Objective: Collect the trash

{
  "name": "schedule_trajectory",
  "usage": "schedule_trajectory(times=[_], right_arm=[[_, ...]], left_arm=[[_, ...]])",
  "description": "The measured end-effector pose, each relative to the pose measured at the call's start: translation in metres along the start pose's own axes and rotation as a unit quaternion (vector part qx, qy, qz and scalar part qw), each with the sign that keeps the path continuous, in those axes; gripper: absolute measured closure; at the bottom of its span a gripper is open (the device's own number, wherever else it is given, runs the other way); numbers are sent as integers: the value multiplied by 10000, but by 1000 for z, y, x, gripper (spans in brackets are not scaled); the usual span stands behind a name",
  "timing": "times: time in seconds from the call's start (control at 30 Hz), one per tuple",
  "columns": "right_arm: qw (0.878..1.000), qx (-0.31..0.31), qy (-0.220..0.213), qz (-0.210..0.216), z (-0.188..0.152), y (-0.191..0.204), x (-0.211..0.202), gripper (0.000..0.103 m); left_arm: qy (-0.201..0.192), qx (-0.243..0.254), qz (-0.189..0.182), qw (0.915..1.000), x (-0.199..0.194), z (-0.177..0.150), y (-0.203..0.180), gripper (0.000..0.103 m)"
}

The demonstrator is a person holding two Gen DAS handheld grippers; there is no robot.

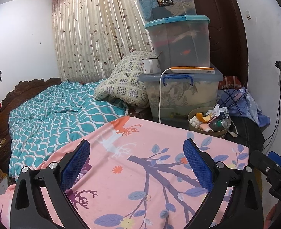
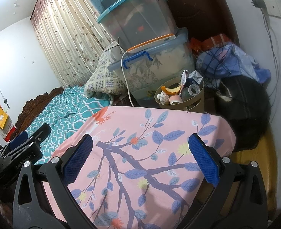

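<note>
A tan round waste bin stands beyond the far edge of the pink leaf-patterned quilt. It holds orange peel, a clear plastic bottle, crumpled tissue, a pink tube and cartons. My left gripper hovers open over the quilt, nothing between its blue pads. My right gripper is also open and empty over the quilt, nearer the bin's side. Each gripper shows at the edge of the other's view.
Stacked clear storage boxes rise behind the bin, with a white cable hanging down. A teal bedspread and checked pillow lie left. Blue clothes and a black bag sit right, near wall cables.
</note>
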State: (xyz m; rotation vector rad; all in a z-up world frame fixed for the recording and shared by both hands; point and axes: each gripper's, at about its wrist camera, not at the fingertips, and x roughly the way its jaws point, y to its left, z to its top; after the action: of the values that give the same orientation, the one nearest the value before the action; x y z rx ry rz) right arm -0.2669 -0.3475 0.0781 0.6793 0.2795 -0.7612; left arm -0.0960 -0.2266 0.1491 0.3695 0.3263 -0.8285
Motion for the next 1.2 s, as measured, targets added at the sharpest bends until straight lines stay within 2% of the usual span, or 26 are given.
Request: schedule_trajectory(times=[0.37,1.2], right_arm=[[10000,5,5,0,-1,0,0,3],[10000,-17,61,27,-6,5,3,3]], left_arm=[[-29,199,184,9996,0,-2,-7,9],[69,272,-22,9996,1,-7,-13,9]])
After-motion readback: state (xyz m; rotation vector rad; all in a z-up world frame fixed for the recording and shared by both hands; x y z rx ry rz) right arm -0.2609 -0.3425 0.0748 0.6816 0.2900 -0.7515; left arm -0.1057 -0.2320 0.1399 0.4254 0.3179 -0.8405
